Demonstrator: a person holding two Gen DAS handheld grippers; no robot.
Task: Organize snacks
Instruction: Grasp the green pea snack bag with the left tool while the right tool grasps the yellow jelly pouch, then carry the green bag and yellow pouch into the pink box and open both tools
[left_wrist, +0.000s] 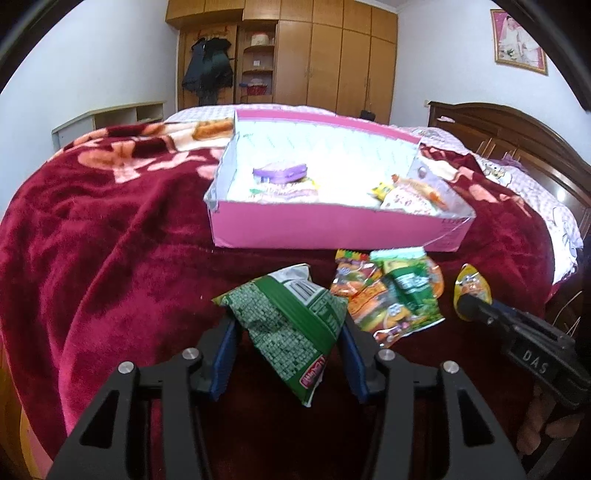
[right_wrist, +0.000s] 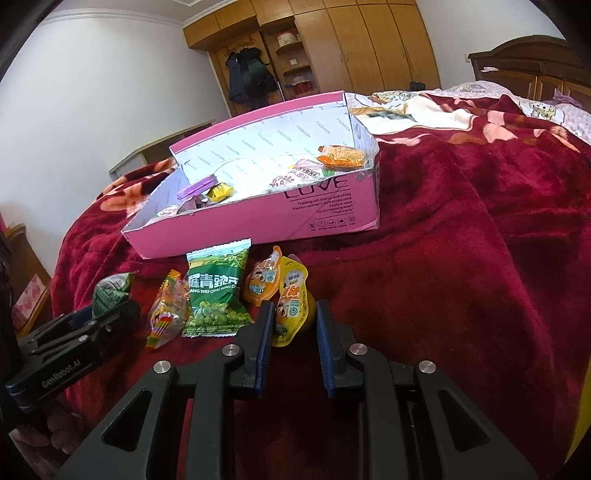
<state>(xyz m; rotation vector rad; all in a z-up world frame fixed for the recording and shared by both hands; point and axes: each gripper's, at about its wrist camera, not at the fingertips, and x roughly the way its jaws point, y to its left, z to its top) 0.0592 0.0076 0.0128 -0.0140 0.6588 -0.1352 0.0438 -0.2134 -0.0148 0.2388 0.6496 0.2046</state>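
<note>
My left gripper (left_wrist: 288, 326) is shut on a green snack packet (left_wrist: 295, 314), which sits tilted between the blue pads just above the red blanket; the same gripper (right_wrist: 110, 314) shows at the left of the right wrist view. My right gripper (right_wrist: 294, 308) is shut on a yellow jelly cup (right_wrist: 291, 295) that rests on the blanket. Between the two grippers lie a green pea packet (right_wrist: 216, 291), a striped candy packet (right_wrist: 168, 310) and an orange jelly cup (right_wrist: 262, 282). Behind them stands an open pink box (left_wrist: 317, 229) holding a purple tin (left_wrist: 280, 171) and several small packets.
Everything lies on a bed with a dark red blanket (left_wrist: 110, 240). A wooden headboard (left_wrist: 517, 129) runs along the right and a wardrobe (left_wrist: 332, 55) stands behind. The blanket drops off at the bed's left edge (right_wrist: 62, 280).
</note>
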